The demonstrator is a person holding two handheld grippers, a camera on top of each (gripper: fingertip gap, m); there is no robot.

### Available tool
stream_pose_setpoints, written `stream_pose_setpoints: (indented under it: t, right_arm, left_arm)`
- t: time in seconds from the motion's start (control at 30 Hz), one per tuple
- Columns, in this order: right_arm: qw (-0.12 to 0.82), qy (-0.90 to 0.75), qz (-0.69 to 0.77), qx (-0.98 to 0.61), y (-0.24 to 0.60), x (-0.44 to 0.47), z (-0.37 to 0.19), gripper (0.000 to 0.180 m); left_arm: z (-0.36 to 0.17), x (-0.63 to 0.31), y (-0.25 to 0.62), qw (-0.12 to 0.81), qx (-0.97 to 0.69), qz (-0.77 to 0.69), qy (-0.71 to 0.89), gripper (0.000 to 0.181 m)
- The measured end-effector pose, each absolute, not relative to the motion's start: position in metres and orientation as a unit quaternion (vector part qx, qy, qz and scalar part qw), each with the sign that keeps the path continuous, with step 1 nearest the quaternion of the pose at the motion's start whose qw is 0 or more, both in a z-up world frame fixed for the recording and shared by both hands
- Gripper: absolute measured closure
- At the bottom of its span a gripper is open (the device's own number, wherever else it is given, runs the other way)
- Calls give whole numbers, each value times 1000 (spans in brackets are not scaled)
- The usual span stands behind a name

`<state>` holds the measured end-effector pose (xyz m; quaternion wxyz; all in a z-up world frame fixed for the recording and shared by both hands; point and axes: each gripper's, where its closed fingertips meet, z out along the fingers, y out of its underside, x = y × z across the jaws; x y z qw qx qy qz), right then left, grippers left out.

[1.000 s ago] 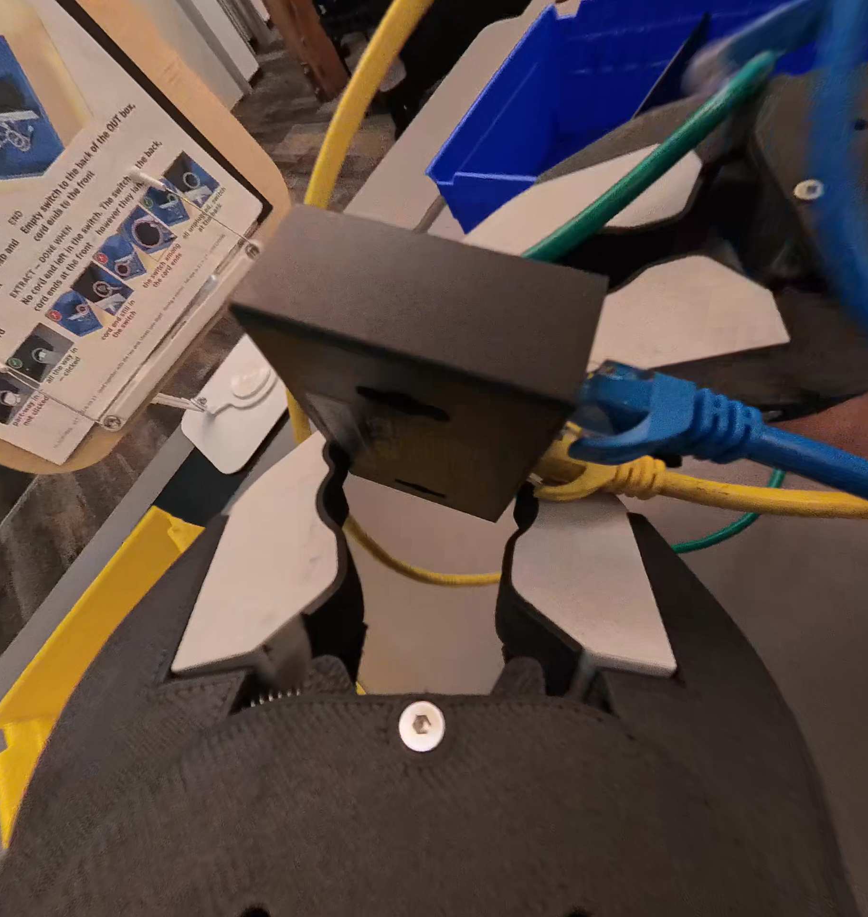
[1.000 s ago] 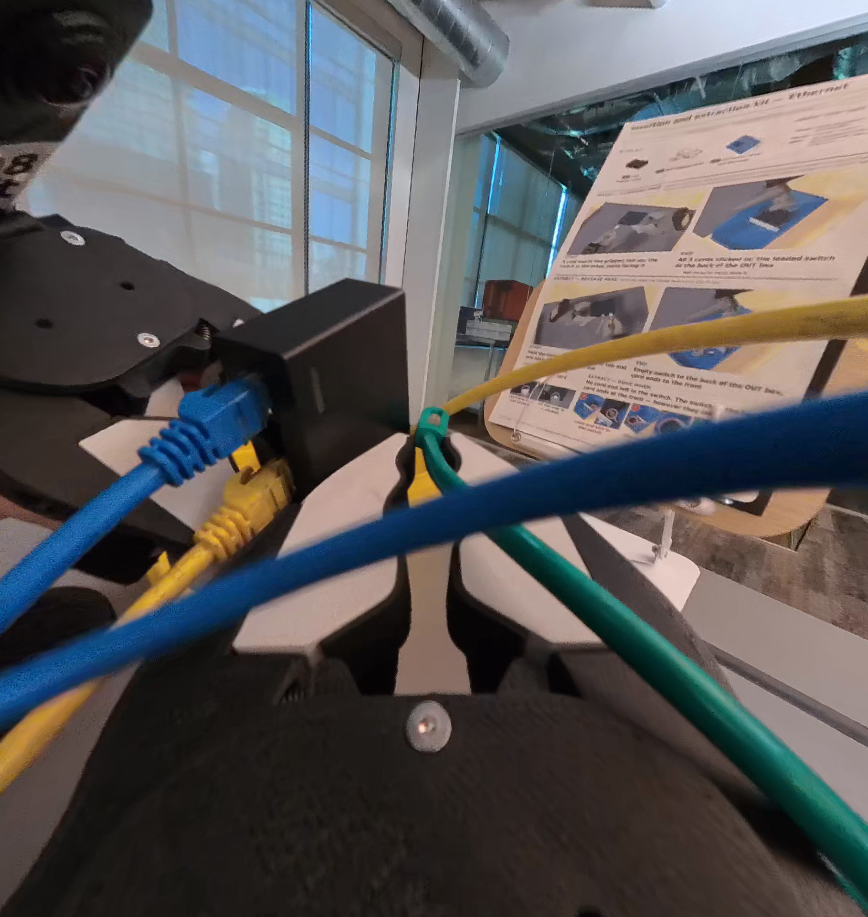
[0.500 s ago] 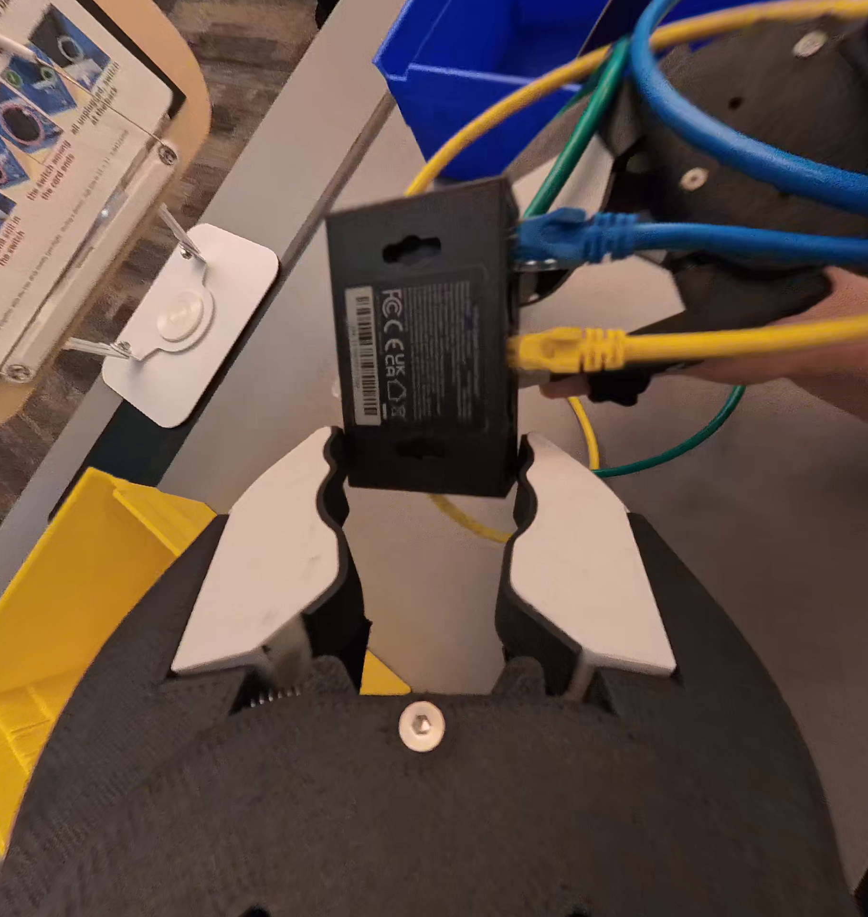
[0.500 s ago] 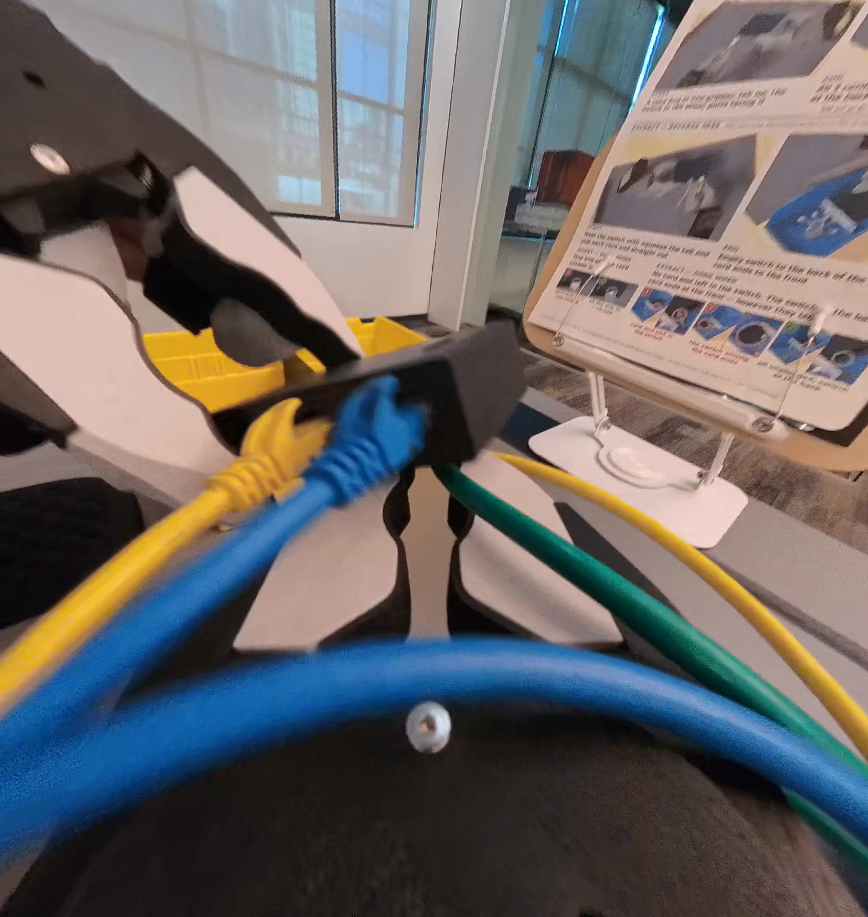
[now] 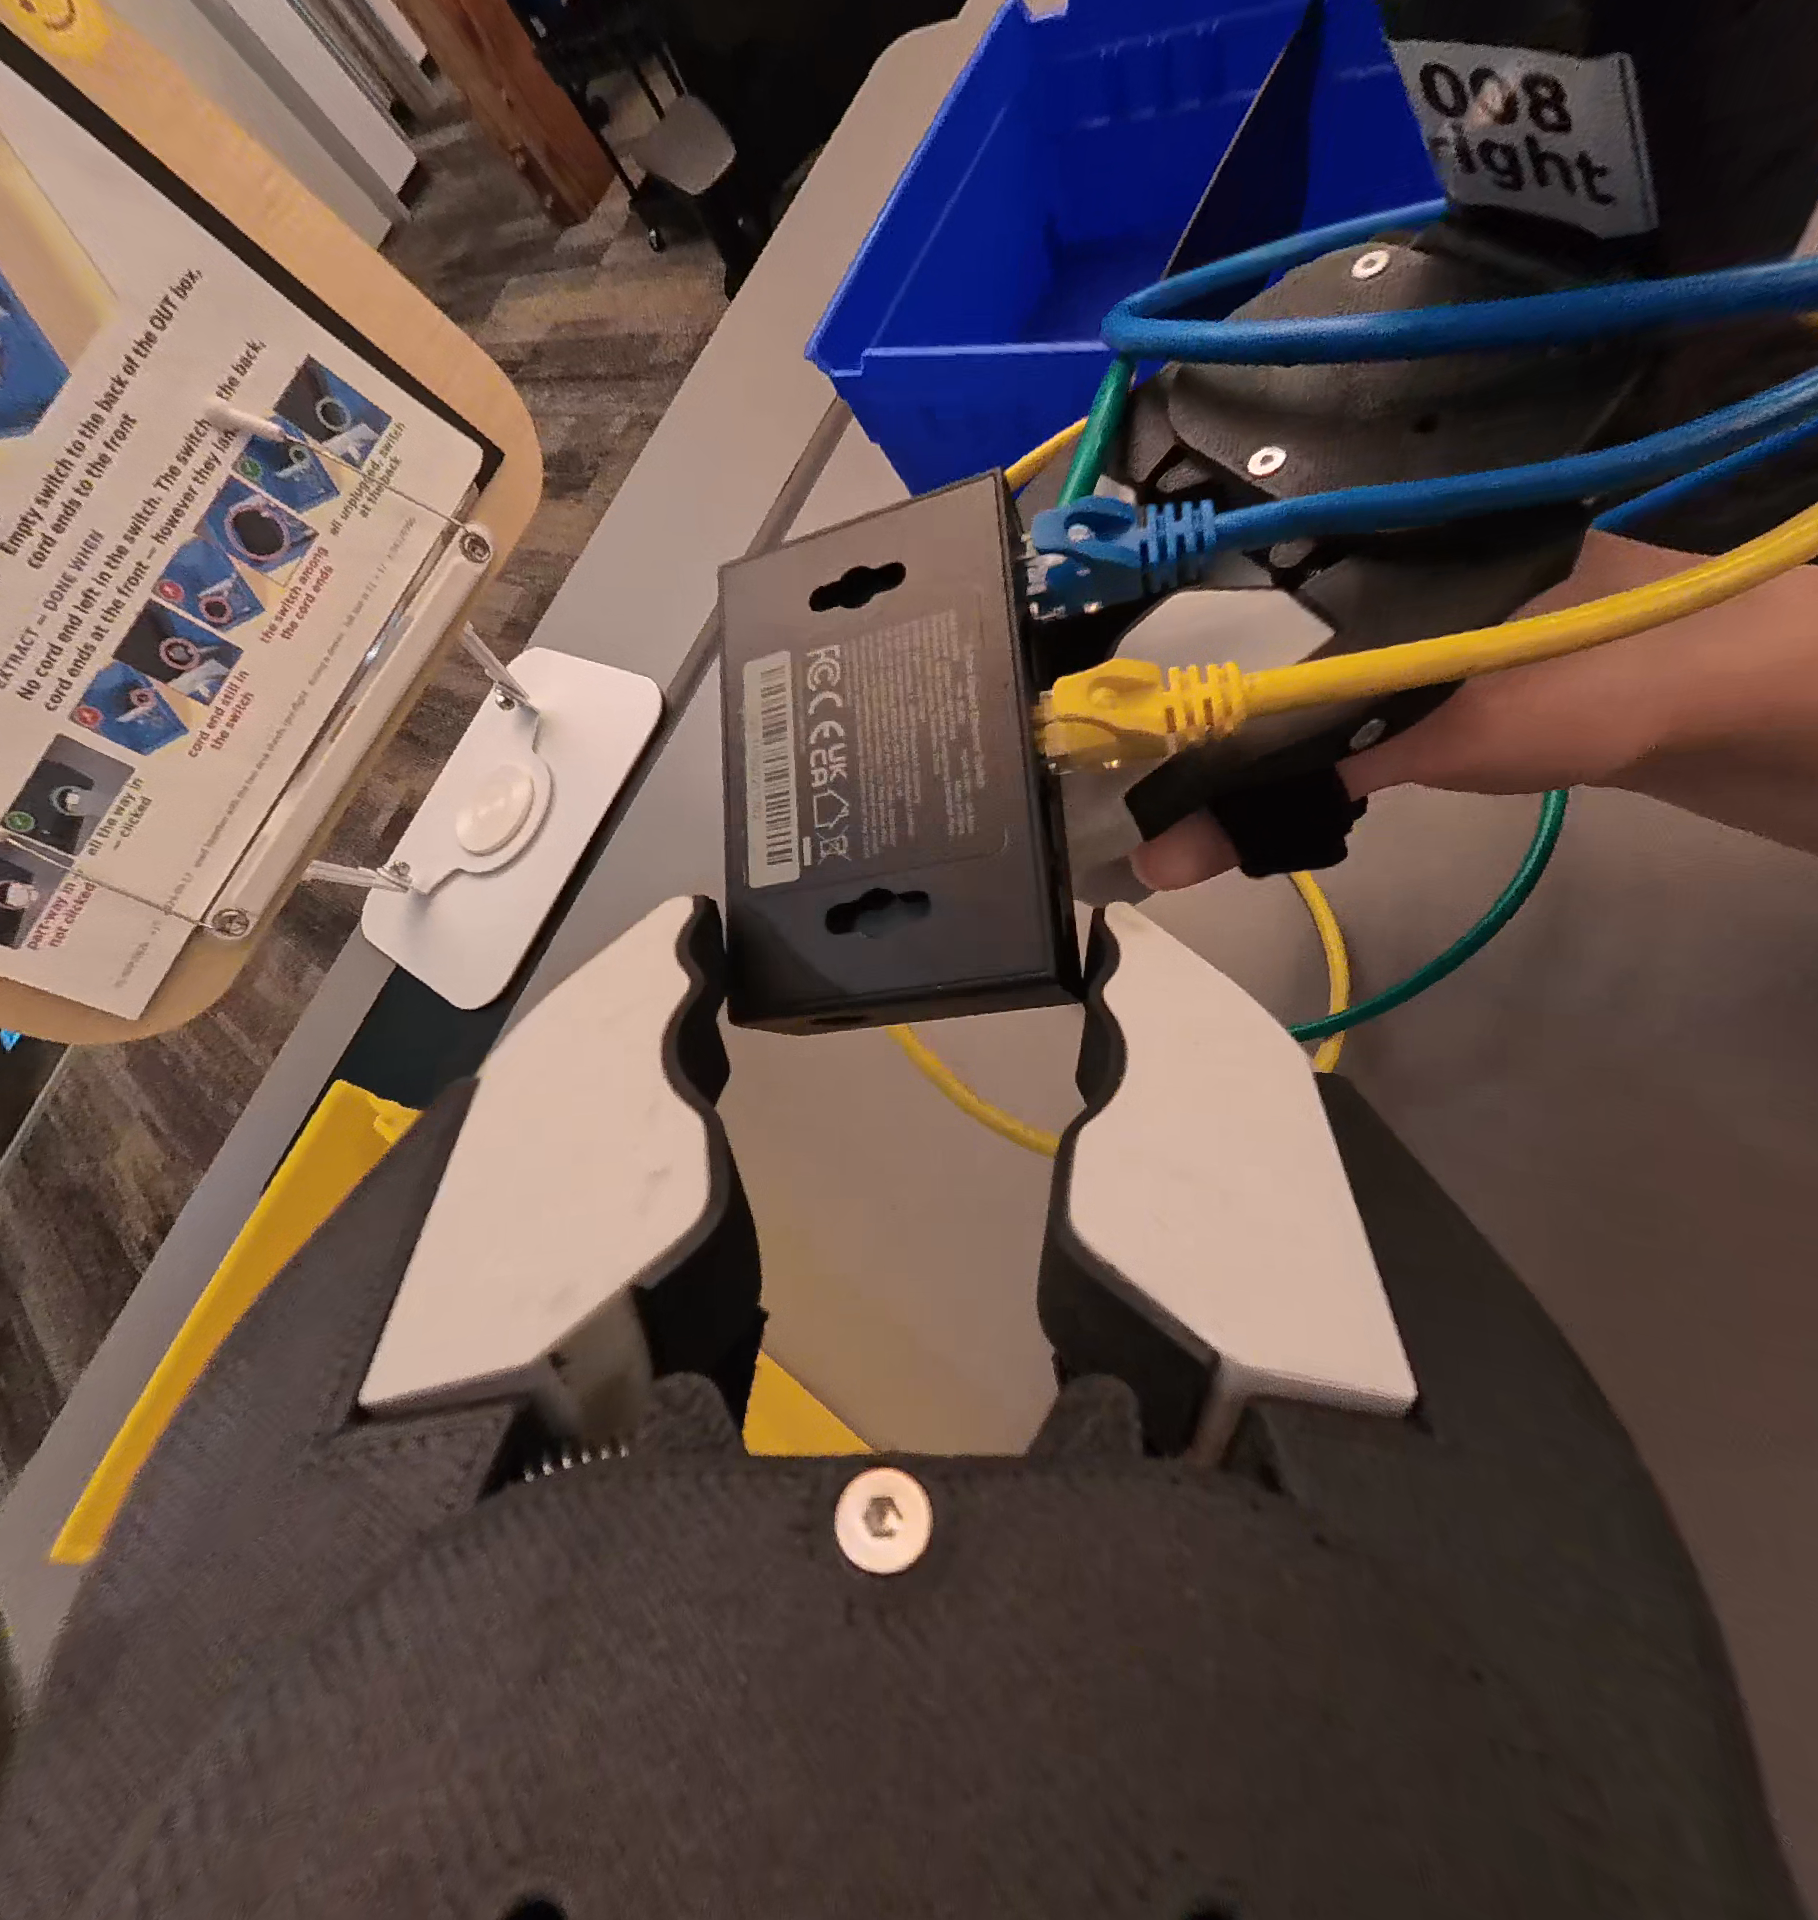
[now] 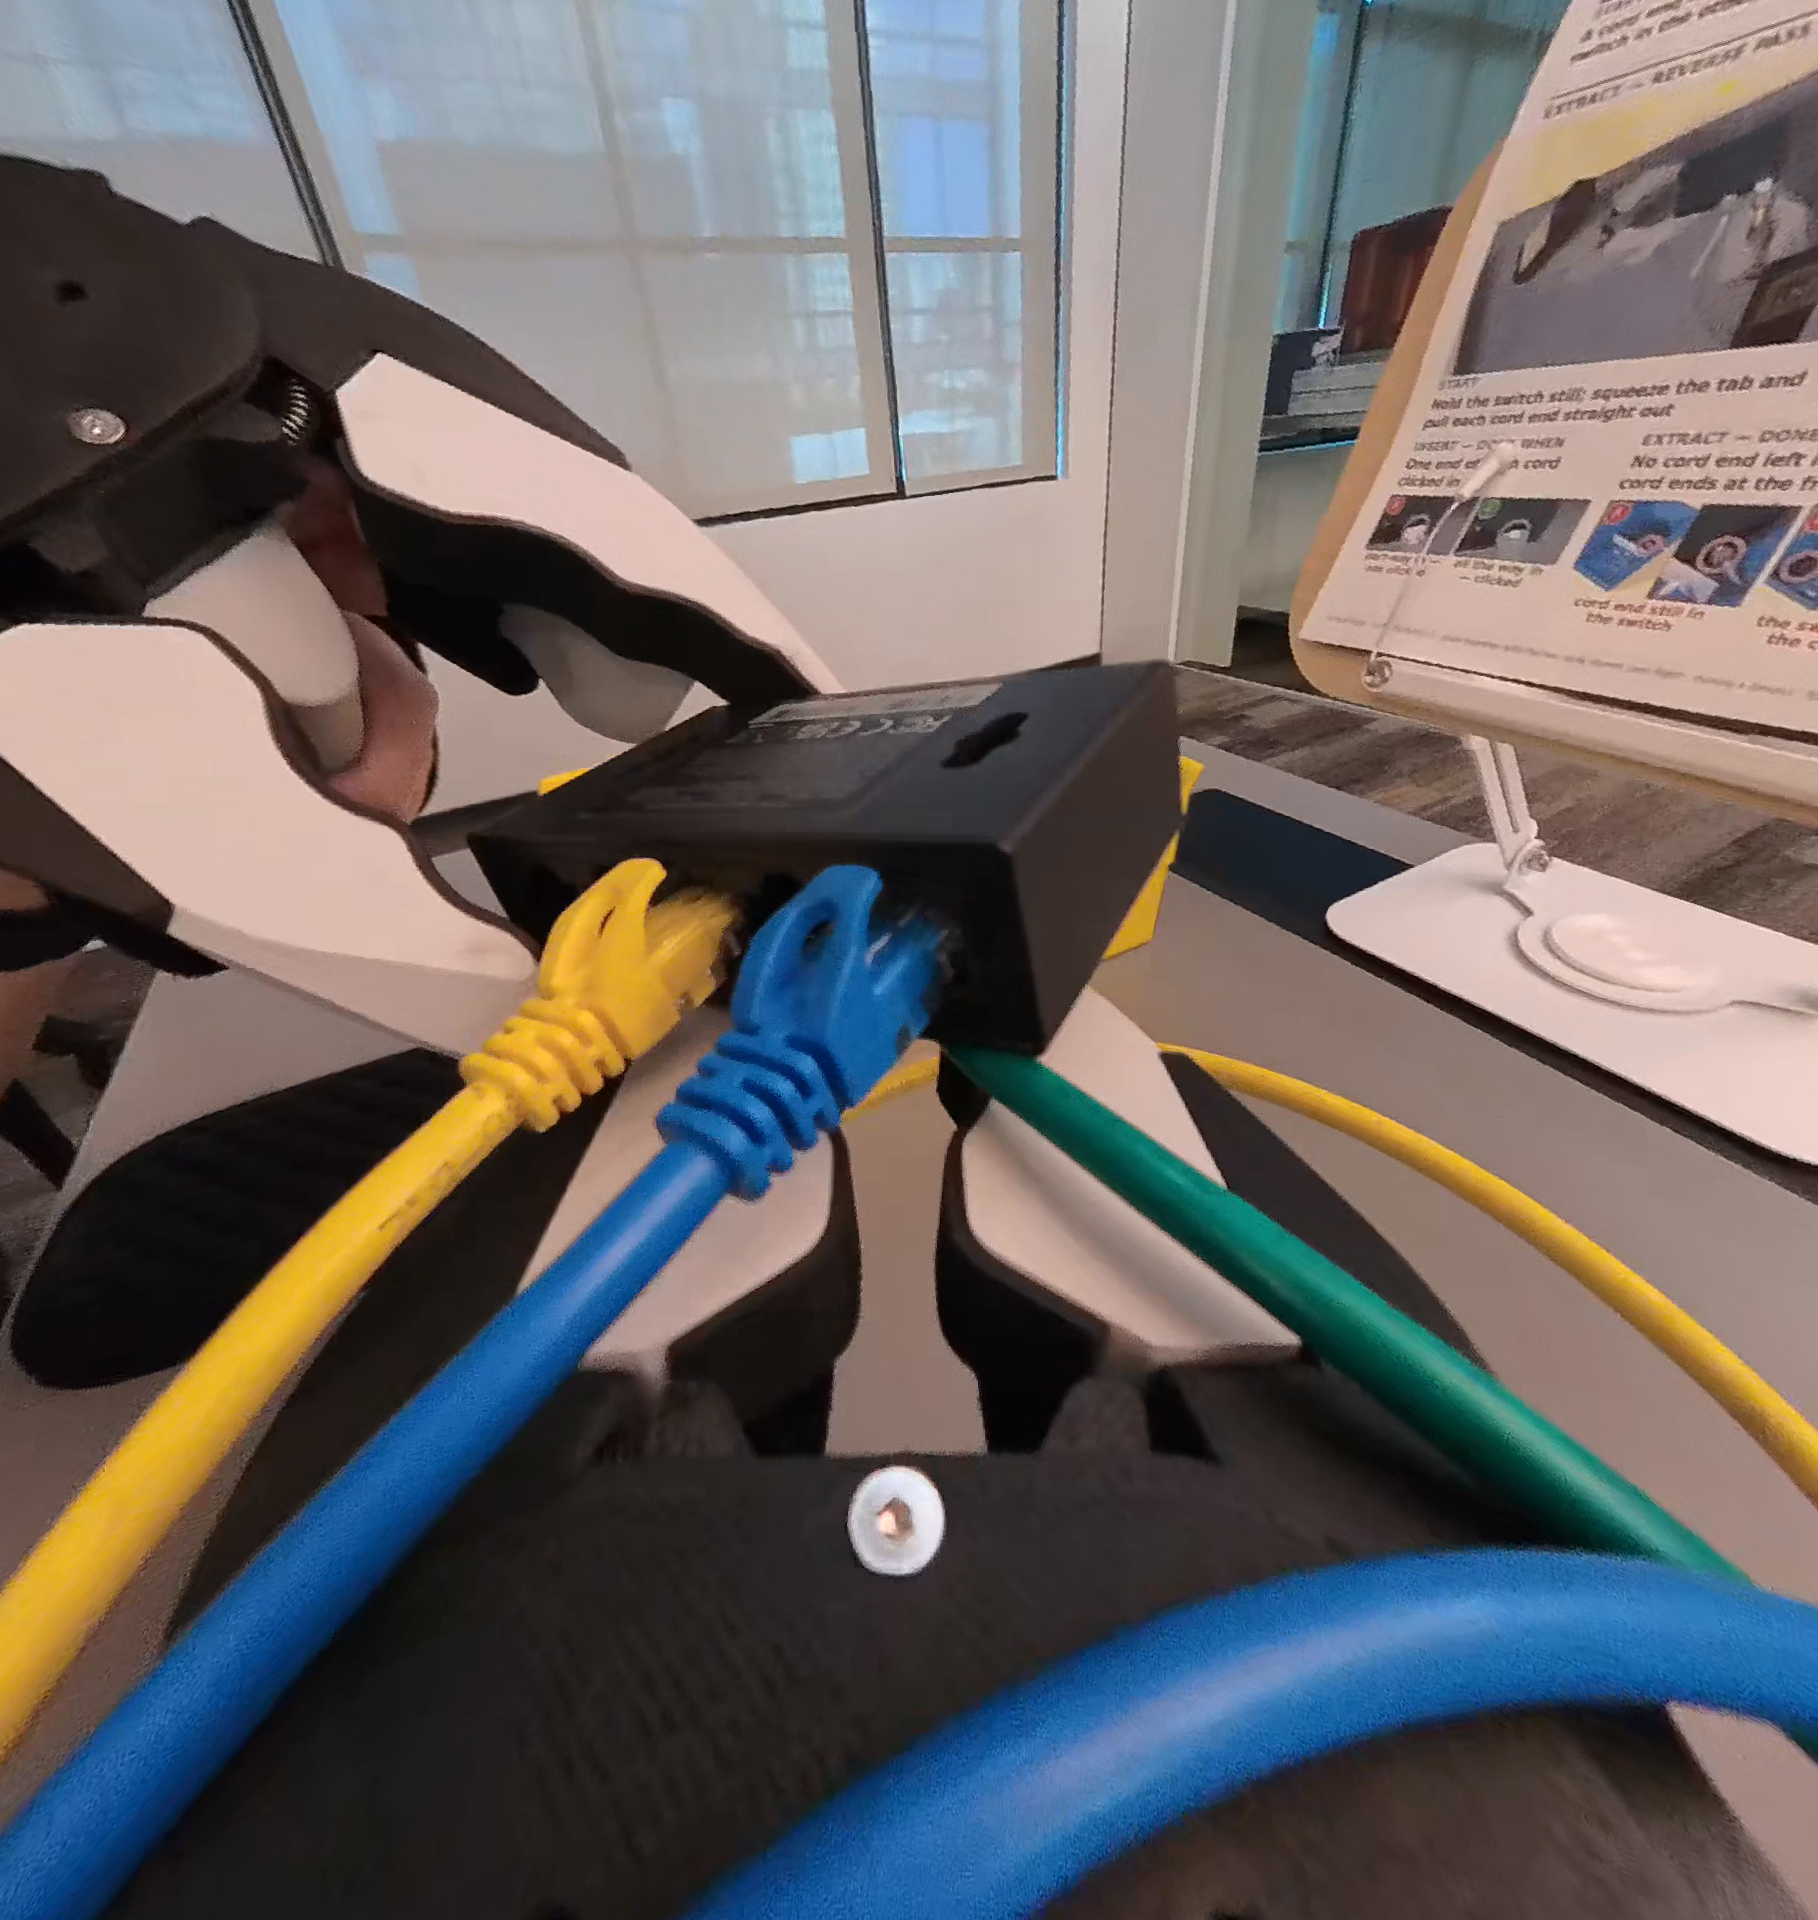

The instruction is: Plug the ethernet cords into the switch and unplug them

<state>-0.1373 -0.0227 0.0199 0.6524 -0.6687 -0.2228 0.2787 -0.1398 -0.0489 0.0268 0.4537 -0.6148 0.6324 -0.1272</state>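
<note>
My left gripper (image 5: 900,961) is shut on the near end of the black switch (image 5: 884,758) and holds it above the table, label side toward the camera. A blue plug (image 5: 1092,551) and a yellow plug (image 5: 1113,717) sit in ports on its right side. In the right wrist view the switch (image 6: 988,810) lies just ahead, with the yellow plug (image 6: 624,966) and the blue plug (image 6: 832,987) in it. My right gripper (image 6: 900,1101) is nearly closed on the end of the green cord (image 6: 1248,1247). Its tips and the green plug are hidden under the switch.
A blue bin (image 5: 988,260) stands at the back of the grey table (image 5: 1611,1195) and a yellow bin (image 5: 261,1247) at the left edge. An instruction board on a white stand (image 5: 510,821) is at the left, also in the right wrist view (image 6: 1611,416). Loose cord loops (image 6: 1300,1683) hang over my right gripper. My left and right fingertips are right by each other.
The switch turned from tilted to flat with its label side up. My right gripper moved in with the green cord end until it sits under the switch's port side.
</note>
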Motion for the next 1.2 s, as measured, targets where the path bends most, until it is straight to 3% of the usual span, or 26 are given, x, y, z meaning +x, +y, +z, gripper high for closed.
stream_pose_setpoints:
  t: [0.47, 0.83, 1.0, 1.2]
  right_arm:
    - [634, -244, 315, -663, -33, -144, 24, 170]
    - [569, -282, 349, -689, -44, -163, 9, 170]
    - [544, -280, 391, -687, -49, -165, 8, 170]
    - [561, -271, 341, -704, -40, -152, 4, 170]
  left_arm:
    - [35, -143, -54, 570, -455, 46, 683, 111]
    - [22, -140, -61, 608, -298, 139, 723, 136]
    - [22, -139, -65, 610, -305, 123, 721, 138]
    - [19, -137, -61, 619, -301, 148, 710, 141]
